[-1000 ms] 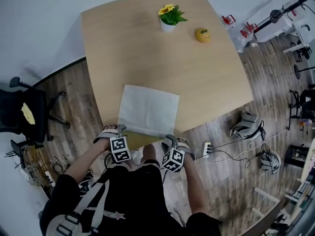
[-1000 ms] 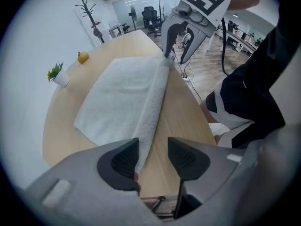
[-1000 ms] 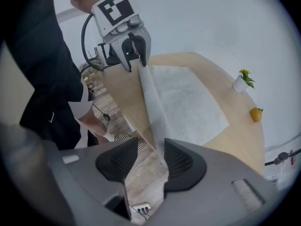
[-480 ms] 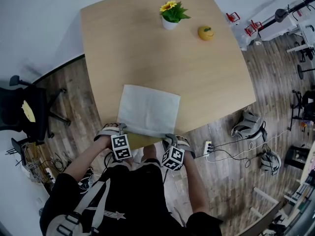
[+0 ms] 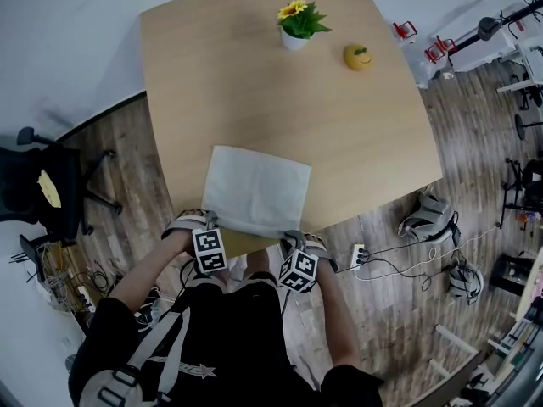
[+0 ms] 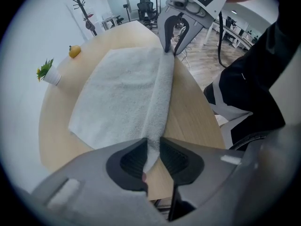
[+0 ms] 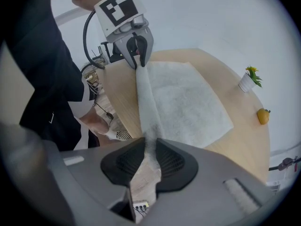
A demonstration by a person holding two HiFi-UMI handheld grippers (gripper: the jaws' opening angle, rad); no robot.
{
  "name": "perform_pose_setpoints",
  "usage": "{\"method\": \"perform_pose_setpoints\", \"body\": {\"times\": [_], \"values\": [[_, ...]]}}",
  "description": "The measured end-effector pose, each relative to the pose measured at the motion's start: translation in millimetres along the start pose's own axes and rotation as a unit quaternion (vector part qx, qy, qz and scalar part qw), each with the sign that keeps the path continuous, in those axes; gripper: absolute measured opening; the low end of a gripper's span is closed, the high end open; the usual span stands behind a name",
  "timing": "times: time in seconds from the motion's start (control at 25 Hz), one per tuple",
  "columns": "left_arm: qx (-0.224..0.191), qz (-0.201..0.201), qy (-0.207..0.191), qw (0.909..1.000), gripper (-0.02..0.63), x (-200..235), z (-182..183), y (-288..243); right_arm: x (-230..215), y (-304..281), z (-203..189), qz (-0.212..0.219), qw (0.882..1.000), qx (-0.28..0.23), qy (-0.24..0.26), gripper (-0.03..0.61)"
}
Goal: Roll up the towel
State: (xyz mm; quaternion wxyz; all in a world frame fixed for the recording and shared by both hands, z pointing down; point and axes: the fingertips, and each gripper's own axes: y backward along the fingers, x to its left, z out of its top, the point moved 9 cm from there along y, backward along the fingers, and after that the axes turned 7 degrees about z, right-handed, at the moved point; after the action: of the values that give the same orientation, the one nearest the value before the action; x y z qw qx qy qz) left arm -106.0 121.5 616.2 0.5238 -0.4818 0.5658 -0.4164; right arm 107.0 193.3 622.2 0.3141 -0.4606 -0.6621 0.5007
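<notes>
We saw the floor (image 5: 475, 168) first, wood planks running round everything, with cables (image 5: 407, 257) lying on it at the right. The table (image 5: 254, 83), pale wood with rounded corners, filled the middle of the head view. A black chair (image 5: 42, 195) stood off its left side, apart from it.

The towel (image 5: 257, 189), a pale grey-white, lay spread on the near part of the table, its near edge along the table edge closest to us. That near edge was gathered up into a narrow ridge of cloth, which ran straight from one gripper to the other (both gripper views showed it plainly).

The left gripper (image 5: 208, 221) stood at the towel's near left corner, pointing down at the table. Its jaws had just been closing, and we found them clenched on the ridge, the ribbed pads pressing the cloth from both sides.

The right gripper (image 5: 293, 240) stood at the near right corner, also pointing steeply down. Its jaws had likewise just been closing, and they gripped the other end of the same ridge.

At the far end of the table stood a small plant (image 5: 295, 25), a yellow flower and green leaves in a white pot. A yellow fruit (image 5: 357, 56) lay near it on the right, not touching it. Both were well apart from the towel.
</notes>
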Motion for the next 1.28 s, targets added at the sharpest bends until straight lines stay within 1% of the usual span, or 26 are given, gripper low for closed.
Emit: {"method": "perform_pose_setpoints", "body": {"times": [0.08, 0.16, 0.28, 0.4, 0.48, 0.56, 0.64, 0.68, 0.76, 0.84, 0.88, 1.0, 1.12, 1.28], "values": [[0.005, 0.001, -0.008, 1.0, 0.097, -0.4, 0.9, -0.2, 0.3, -0.5, 0.4, -0.003, 1.0, 0.003, 0.009, 0.087], [0.008, 0.005, -0.015, 0.9998, 0.097, -1.1, 1.2, -0.3, 0.6, -1.0, 0.2, -0.01, 1.0, 0.004, 0.02, 0.071], [0.005, 0.017, -0.014, 0.9997, 0.094, -2.6, 1.7, 0.2, 1.6, -1.0, -1.3, -0.023, 0.999, 0.004, 0.033, 0.06], [0.003, 0.028, -0.007, 0.9996, 0.07, -6.4, -2.3, 2.3, 4.0, 0.1, -3.8, -0.032, 0.999, 0.001, 0.032, 0.037], [0.002, 0.023, -0.001, 0.9997, 0.057, -10.6, -5.9, 4.2, 6.9, 1.1, -5.3, -0.025, 0.999, 0.001, 0.024, 0.032], [0.004, 0.008, -0.001, 1.0, 0.054, -17.0, -9.2, 6.2, 11.7, 2.1, -5.2, -0.002, 1.0, 0.001, 0.013, 0.031], [0.007, -0.015, -0.003, 0.9999, 0.052, -25.6, -12.8, 8.0, 18.1, 3.3, -4.0, 0.042, 0.999, 0.002, 0.0, 0.031], [0.008, -0.03, 0.002, 0.9995, 0.052, -29.4, -14.6, 8.7, 20.7, 4.2, -3.4, 0.067, 0.998, 0.003, -0.01, 0.029], [0.008, -0.058, 0.026, 0.9979, 0.052, -32.9, -18.1, 9.3, 22.8, 5.6, -2.4, 0.106, 0.994, 0.003, -0.03, 0.029], [0.008, -0.078, 0.051, 0.9957, 0.054, -31.0, -19.9, 8.7, 20.7, 6.2, -1.6, 0.121, 0.992, 0.003, -0.04, 0.031], [0.009, -0.085, 0.054, 0.9949, 0.054, -29.4, -19.8, 8.5, 19.3, 6.5, -1.0, 0.126, 0.991, 0.004, -0.043, 0.031], [0.024, -0.102, 0.044, 0.9935, 0.055, -26.0, -17.2, 7.6, 14.1, 9.5, 2.1, 0.147, 0.987, 0.004, -0.058, 0.031], [0.039, -0.124, 0.033, 0.991, 0.057, -22.2, -14.7, 5.8, 6.5, 14.2, 5.1, 0.178, 0.981, 0.001, -0.079, 0.032], [0.05, -0.16, 0.038, 0.9851, 0.057, -14.0, -12.2, 3.5, -4.2, 17.5, 6.0, 0.21, 0.972, -0.002, -0.101, 0.032]]}}
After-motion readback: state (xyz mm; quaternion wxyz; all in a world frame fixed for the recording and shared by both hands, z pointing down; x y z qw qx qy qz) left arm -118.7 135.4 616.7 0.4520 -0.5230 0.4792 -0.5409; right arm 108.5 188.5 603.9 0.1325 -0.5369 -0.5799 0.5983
